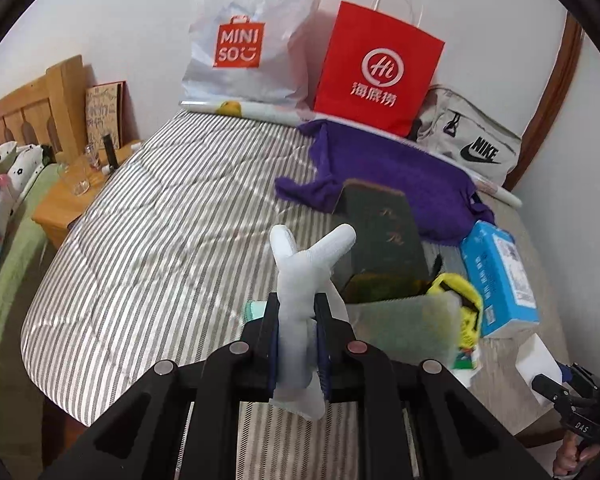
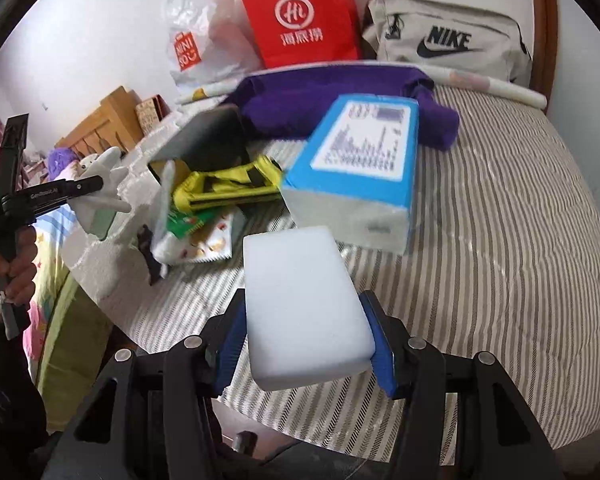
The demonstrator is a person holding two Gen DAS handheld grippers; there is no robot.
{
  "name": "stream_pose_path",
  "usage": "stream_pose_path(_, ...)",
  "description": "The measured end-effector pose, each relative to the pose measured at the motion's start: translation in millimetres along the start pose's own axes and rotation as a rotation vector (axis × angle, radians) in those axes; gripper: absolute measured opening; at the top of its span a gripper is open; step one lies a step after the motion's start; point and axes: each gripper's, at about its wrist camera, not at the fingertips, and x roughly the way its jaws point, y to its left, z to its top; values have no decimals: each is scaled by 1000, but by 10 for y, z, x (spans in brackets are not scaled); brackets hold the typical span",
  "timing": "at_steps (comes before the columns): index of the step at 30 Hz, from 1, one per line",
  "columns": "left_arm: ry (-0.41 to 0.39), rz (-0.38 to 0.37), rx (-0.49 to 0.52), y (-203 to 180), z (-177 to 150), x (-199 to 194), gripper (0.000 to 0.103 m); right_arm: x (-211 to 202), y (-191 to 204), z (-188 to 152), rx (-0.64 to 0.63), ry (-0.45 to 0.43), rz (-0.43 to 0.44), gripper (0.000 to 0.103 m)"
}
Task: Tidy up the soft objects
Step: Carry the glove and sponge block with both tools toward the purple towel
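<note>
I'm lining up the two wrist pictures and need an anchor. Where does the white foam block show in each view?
Left wrist view: the white foam block sits at the far right edge, low, held in the right claw.
Right wrist view: it fills the lower centre, clamped between the blue pads.
Shared landmark: the red paper bag against the wall.

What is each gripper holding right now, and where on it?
Left gripper pinches the white plush toy around its body; right gripper clamps the white foam block by its long sides.
</note>
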Motion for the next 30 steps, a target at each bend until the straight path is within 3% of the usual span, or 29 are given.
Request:
stream_pose_path(11,-32,-28,49,-297,308,-57,15,-273,-12,483,-40,-99,-26,55)
stream_pose_path(30,-28,-34,96,-533,996,294,15,-22,-165,1381,-19,-145,-58,55)
